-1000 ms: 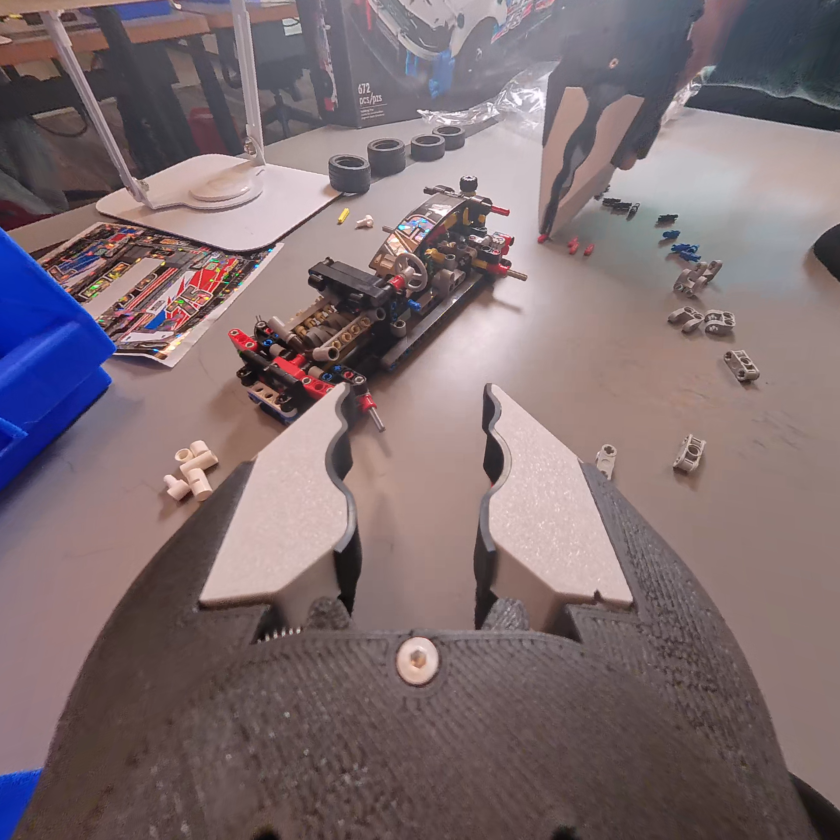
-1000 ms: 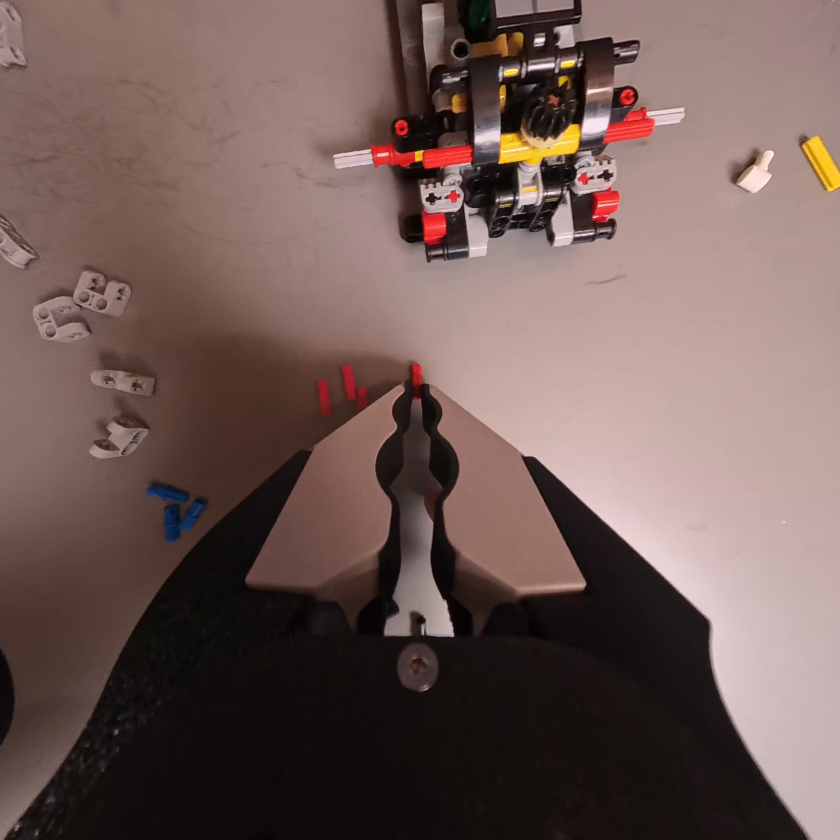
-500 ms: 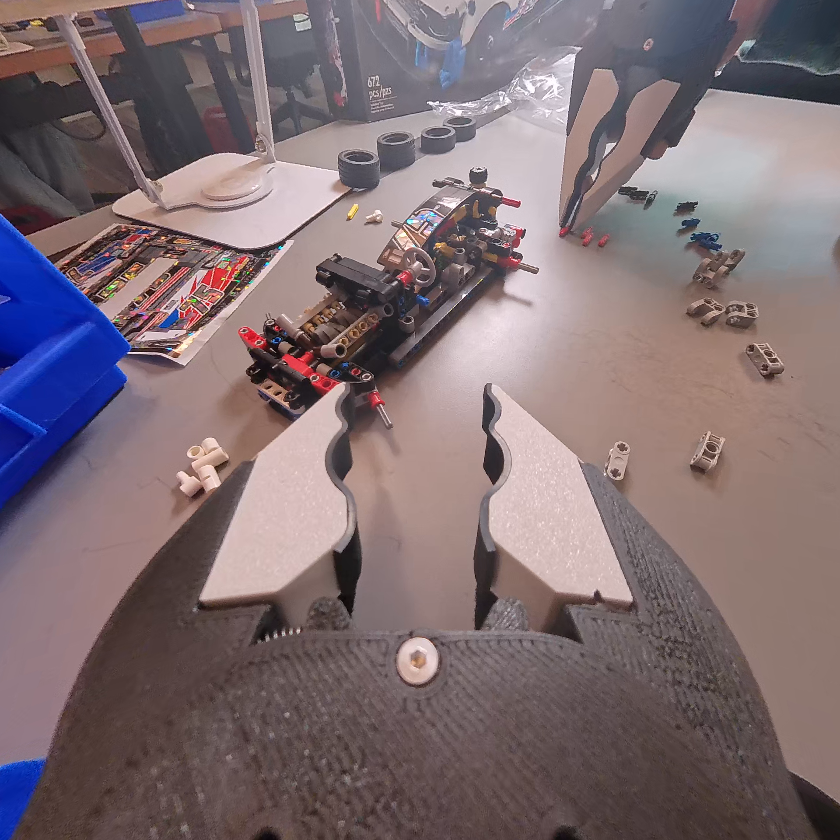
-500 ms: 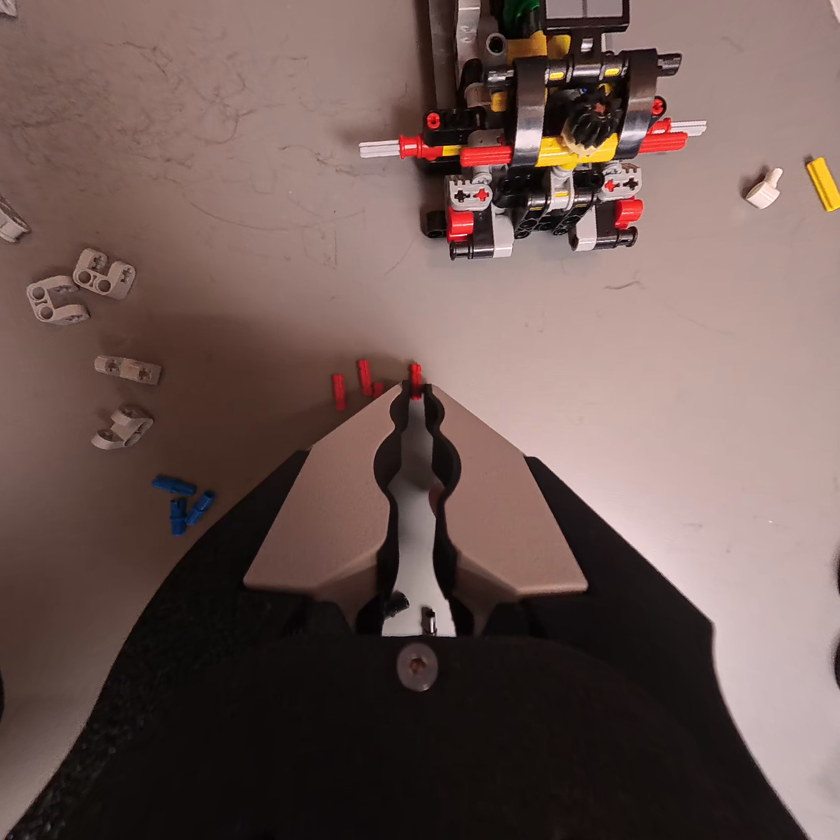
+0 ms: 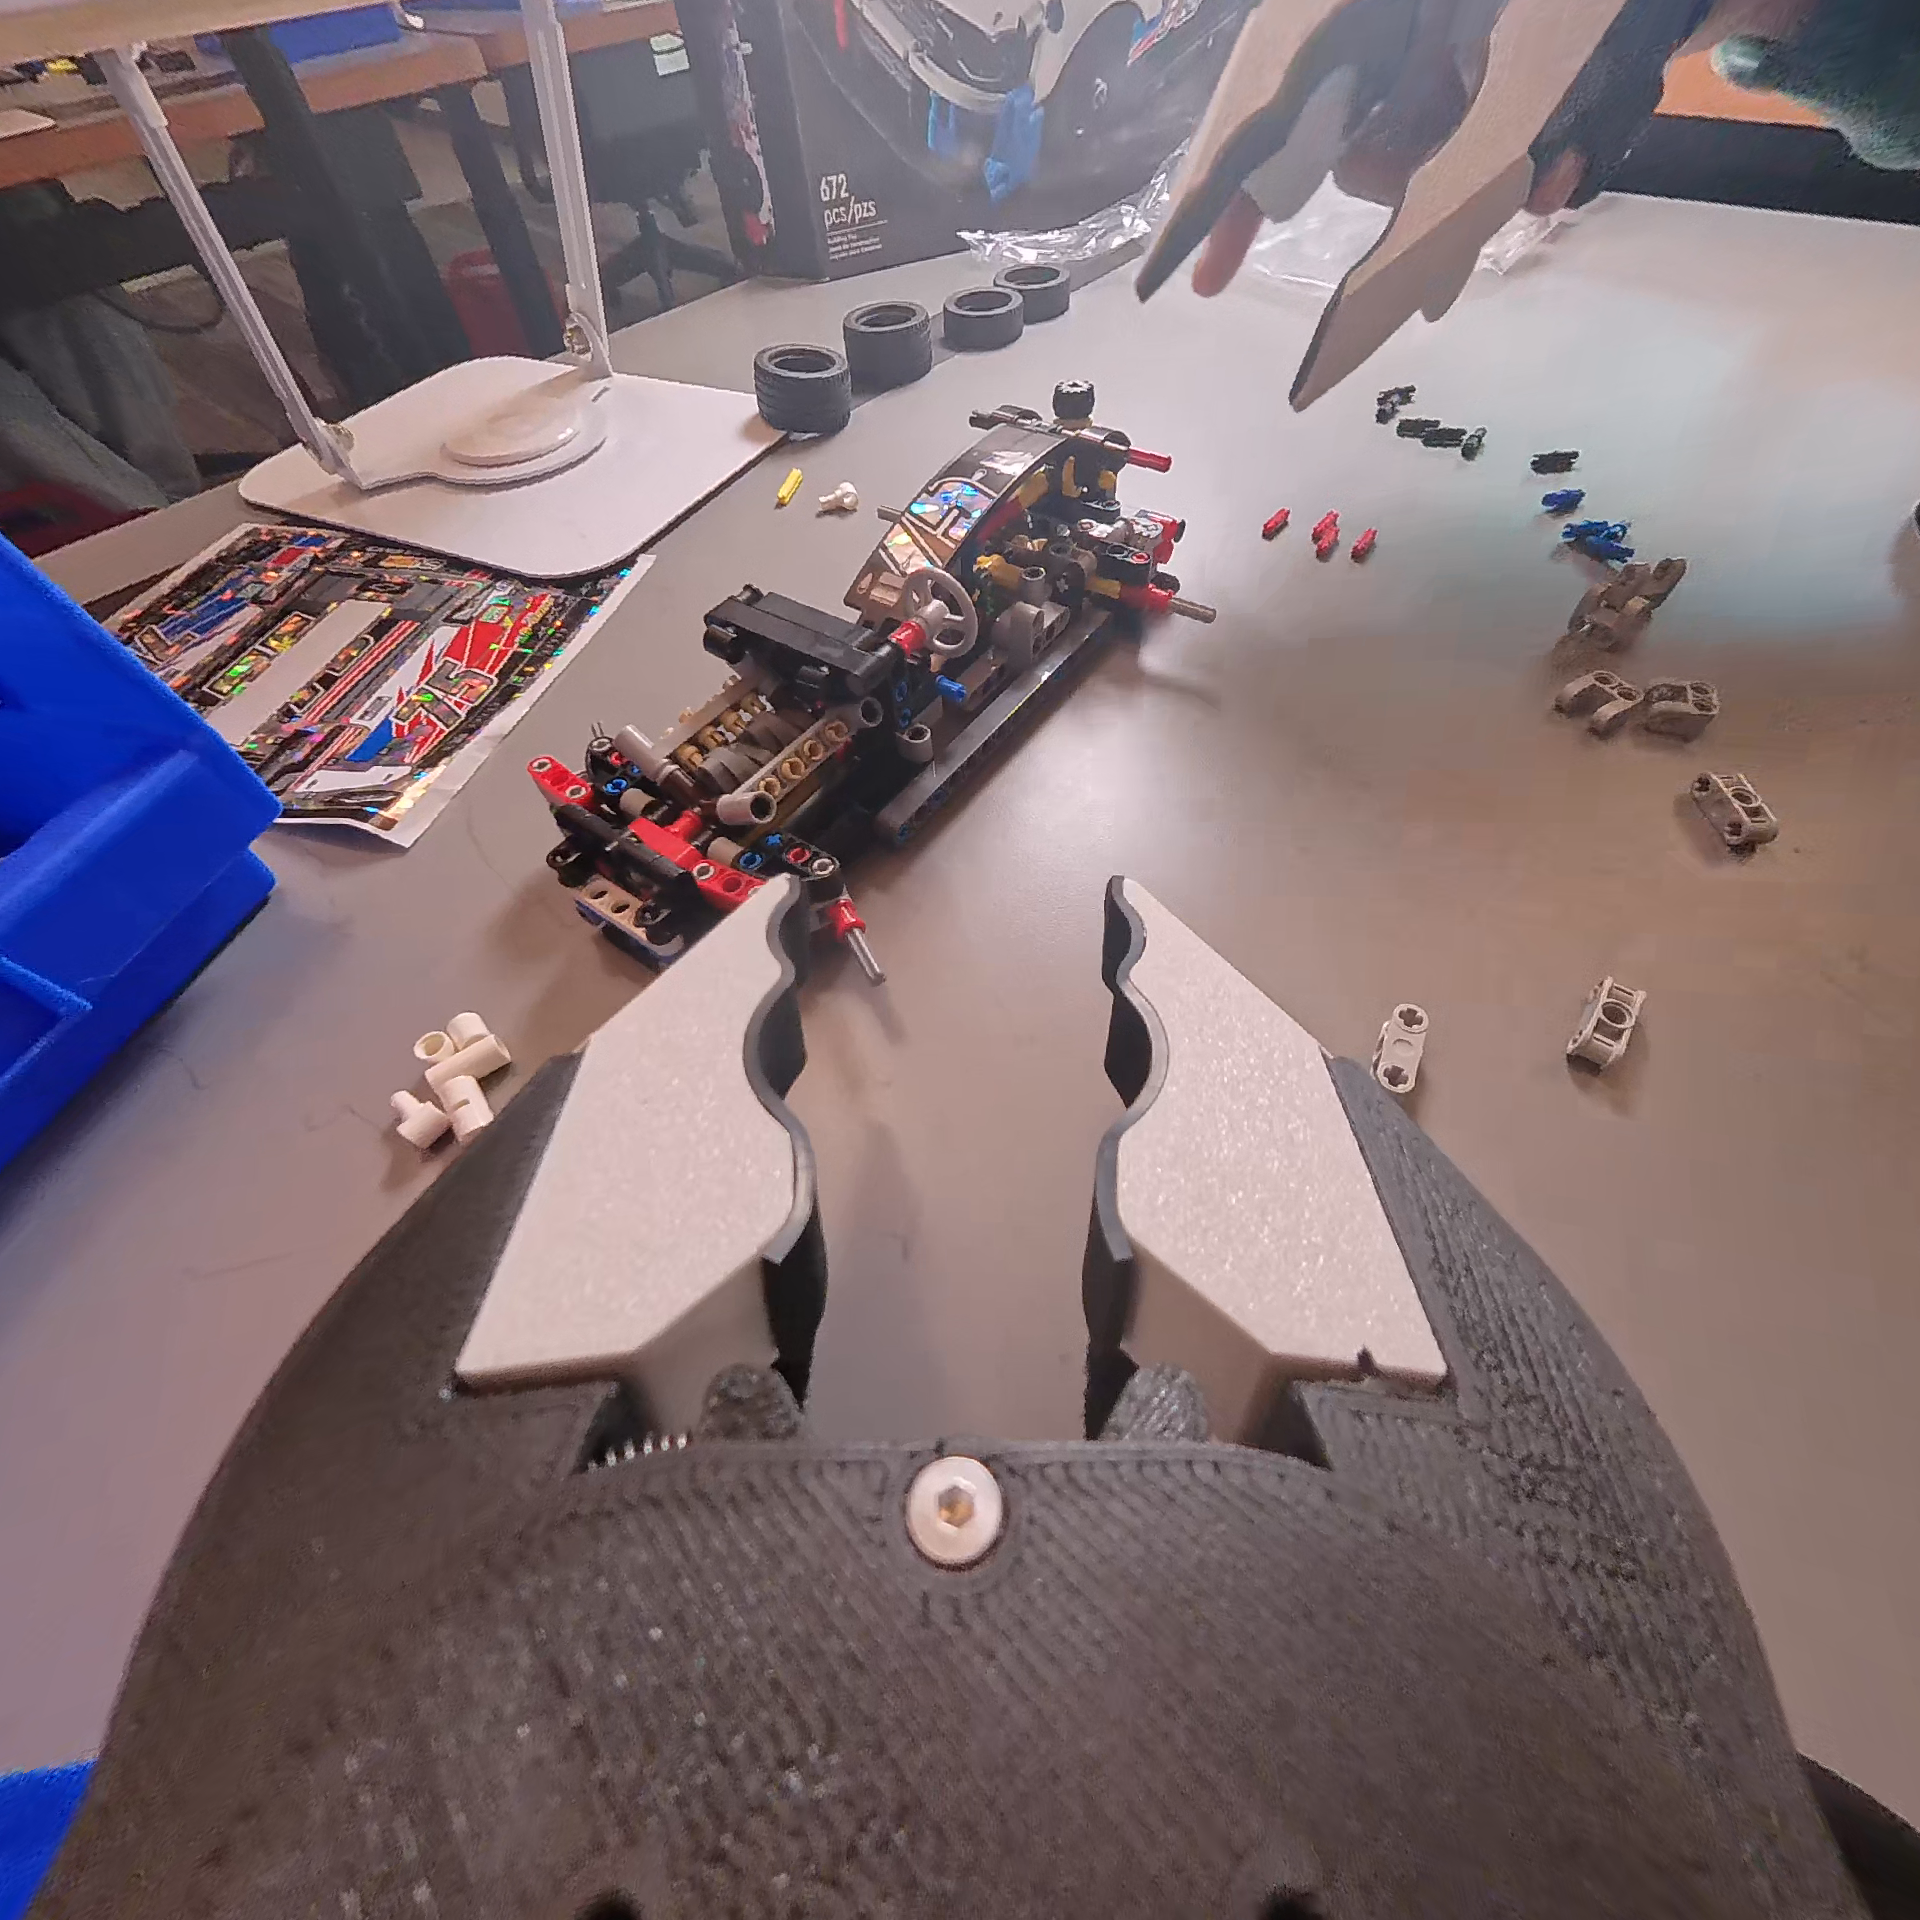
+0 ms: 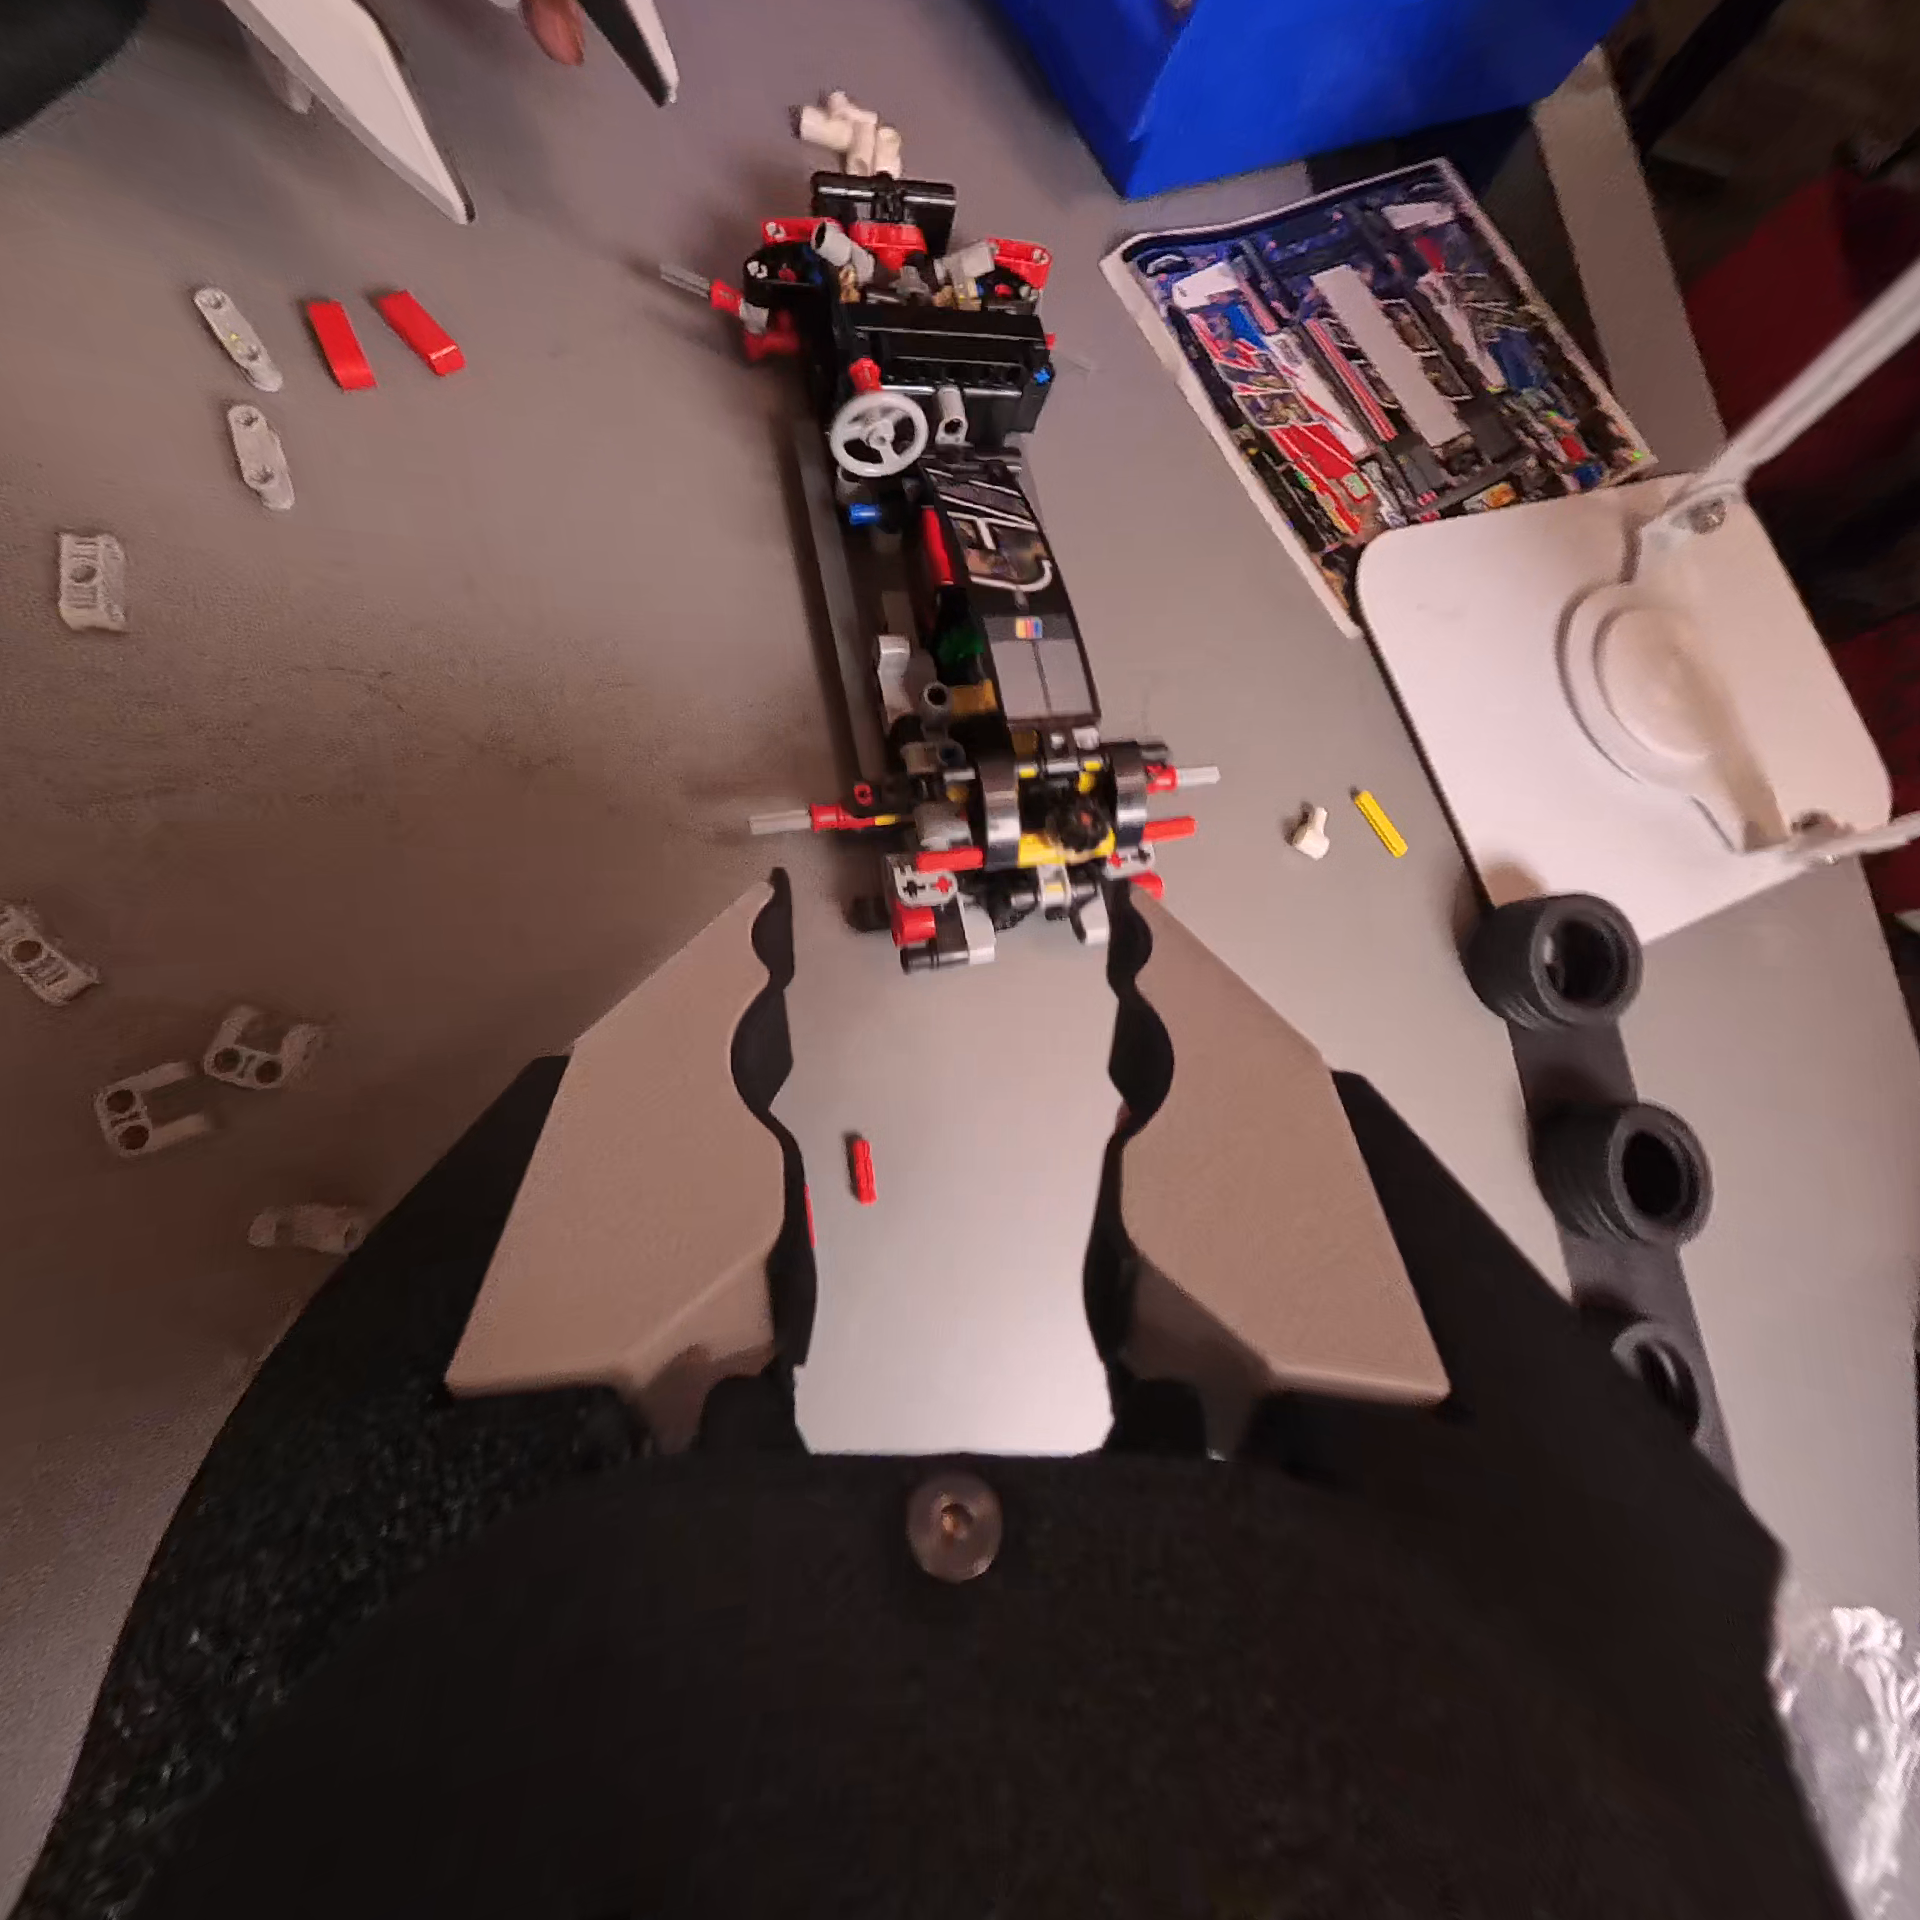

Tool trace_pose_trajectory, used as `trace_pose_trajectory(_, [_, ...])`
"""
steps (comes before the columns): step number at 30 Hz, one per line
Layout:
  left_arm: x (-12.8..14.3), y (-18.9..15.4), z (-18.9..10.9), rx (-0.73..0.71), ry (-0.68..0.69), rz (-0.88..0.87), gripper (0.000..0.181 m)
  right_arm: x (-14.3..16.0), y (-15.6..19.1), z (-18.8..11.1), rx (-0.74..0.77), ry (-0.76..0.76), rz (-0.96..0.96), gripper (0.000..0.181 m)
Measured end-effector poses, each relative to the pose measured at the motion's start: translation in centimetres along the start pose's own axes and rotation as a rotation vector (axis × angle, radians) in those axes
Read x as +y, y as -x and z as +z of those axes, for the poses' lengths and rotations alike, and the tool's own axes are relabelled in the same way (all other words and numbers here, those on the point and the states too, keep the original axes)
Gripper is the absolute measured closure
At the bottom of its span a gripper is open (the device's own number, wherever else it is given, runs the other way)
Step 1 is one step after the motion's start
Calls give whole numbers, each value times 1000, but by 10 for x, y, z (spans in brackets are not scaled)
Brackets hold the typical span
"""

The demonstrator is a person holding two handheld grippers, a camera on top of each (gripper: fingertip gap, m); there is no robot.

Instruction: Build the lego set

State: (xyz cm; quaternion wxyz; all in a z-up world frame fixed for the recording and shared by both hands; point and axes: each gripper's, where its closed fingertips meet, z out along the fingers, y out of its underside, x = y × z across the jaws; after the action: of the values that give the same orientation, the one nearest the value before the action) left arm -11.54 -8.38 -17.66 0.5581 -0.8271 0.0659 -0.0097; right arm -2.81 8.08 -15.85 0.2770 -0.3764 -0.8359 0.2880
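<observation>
claws [image 5: 951, 935] [image 6: 951, 914] both gape, raised over the table, facing the car chassis [image 6: 956, 582].

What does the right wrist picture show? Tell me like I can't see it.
The open right gripper hovers over a grey table, its fingers pointing at a half-built lego car. A small red pin lies between them; black tyres sit right.

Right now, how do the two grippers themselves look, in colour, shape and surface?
Both look alike. The left gripper has a rounded black body with a ribbed, printed texture, and one silver screw at its centre. Its two jaws are light grey, speckled wedges with wavy black inner edges. The right gripper has the same black body and greyish wedge jaws. No cables show.
</observation>
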Motion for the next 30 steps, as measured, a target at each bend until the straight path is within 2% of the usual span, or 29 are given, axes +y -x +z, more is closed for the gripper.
trace_pose_trajectory(5, [-1,0,-1,-9,-1,15,126,-29,-1,40,-69,123,-119,107])
trace_pose_trajectory(8, [-2,0,-3,-9,-8,18,126,-33,-8,66,-116,226,-153,100])
trace_pose_trajectory(11, [-4,-2,-4,-6,-12,27,126,-33,-15,86,-148,291,-174,101])
trace_pose_trajectory(13, [-4,-3,-5,-4,-15,35,126,-34,-10,93,-217,307,-154,108])
trace_pose_trajectory(18, [-6,-4,-6,9,-22,39,126,-28,-1,96,-289,320,-151,144])
trace_pose_trajectory(22, [-7,-6,-7,29,-23,30,126,-17,-9,84,-261,341,-173,155])
trace_pose_trajectory(30, [14,18,-5,-62,95,-47,126,9,-29,64,-228,348,-109,155])
